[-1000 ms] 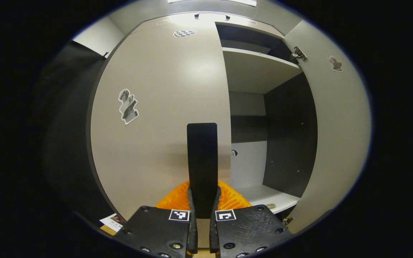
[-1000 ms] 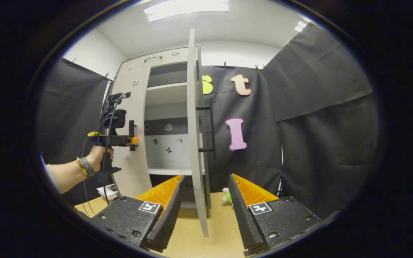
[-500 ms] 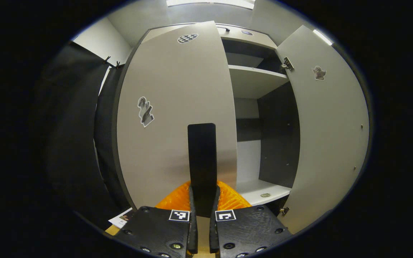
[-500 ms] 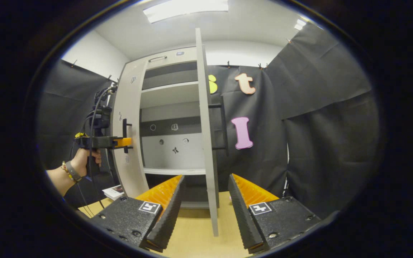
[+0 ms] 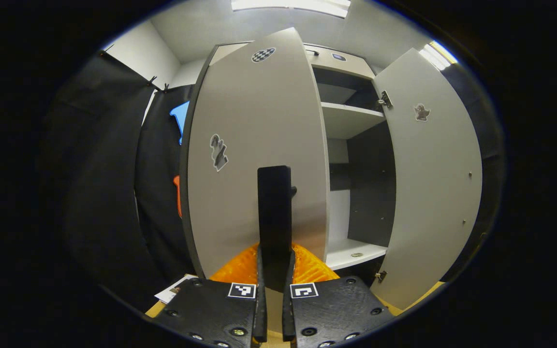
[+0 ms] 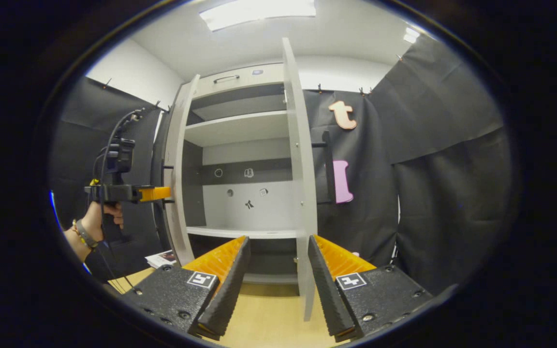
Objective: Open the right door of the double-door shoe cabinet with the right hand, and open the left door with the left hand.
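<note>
Swinging the left door [image 5: 254,159] outward is the step in hand: your left gripper [image 5: 274,270] is clenched on its black handle [image 5: 274,212], straight ahead of the fingers. Your right gripper [image 6: 275,270] sits released, the right door [image 6: 300,169] edge-on just ahead between its spread fingers, already wide. Next, I judge, keep pulling, then let go.

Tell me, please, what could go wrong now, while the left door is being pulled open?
1. The left tool is shut on the left door's handle; pulling off-line with the door's swing might let the handle slip out.
2. The right door stands open with its edge between the open right tool's fingers, apparently untouched; a sideways move could knock it.
</note>
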A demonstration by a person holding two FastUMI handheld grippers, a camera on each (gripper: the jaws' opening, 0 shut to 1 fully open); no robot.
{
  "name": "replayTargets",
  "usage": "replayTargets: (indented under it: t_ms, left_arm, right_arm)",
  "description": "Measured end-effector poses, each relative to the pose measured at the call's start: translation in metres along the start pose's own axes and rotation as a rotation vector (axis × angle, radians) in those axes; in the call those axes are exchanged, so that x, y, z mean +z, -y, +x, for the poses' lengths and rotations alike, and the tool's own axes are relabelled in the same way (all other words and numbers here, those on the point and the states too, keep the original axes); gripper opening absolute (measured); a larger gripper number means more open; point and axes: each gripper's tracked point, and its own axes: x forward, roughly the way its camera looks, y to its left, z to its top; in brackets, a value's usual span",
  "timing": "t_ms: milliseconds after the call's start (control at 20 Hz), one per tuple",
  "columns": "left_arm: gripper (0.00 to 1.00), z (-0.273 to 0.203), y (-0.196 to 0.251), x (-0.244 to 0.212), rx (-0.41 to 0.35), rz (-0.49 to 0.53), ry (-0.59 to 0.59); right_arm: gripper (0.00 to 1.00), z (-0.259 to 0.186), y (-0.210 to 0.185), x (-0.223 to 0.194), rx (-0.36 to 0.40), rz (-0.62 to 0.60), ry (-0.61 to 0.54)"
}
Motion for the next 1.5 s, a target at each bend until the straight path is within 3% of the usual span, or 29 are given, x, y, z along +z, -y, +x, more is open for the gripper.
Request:
replayTargets:
  t_ms: [750, 900, 1150, 1200, 1350, 1500]
  left_arm:
    - [0.1, -0.079, -0.086, -0.002, 0.027, -0.029, 0.012]
    - [0.1, -0.085, -0.105, 0.01, 0.051, -0.009, 0.044]
    - [0.1, -0.086, -0.162, 0.013, 0.171, -0.003, 0.056]
    - [0.03, -0.087, -0.173, 0.013, 0.184, -0.009, 0.056]
    - [0.01, -0.084, -0.167, 0.014, 0.118, -0.055, 0.064]
    - [0.01, -0.088, -0.17, 0.008, 0.138, 0.027, 0.061]
  right_arm:
    - [0.76, 0.024, -0.063, 0.002, 0.06, -0.001, 0.015]
    - [0.76, 0.028, -0.074, 0.004, 0.072, 0.003, 0.016]
    - [0.76, 0.024, -0.082, 0.008, 0.084, -0.022, 0.03]
    - [0.76, 0.024, -0.082, 0.006, 0.081, -0.029, 0.027]
    - [0.76, 0.023, -0.078, 0.001, 0.073, -0.028, 0.01]
    - [0.76, 0.022, -0.075, 0.001, 0.061, -0.02, 0.007]
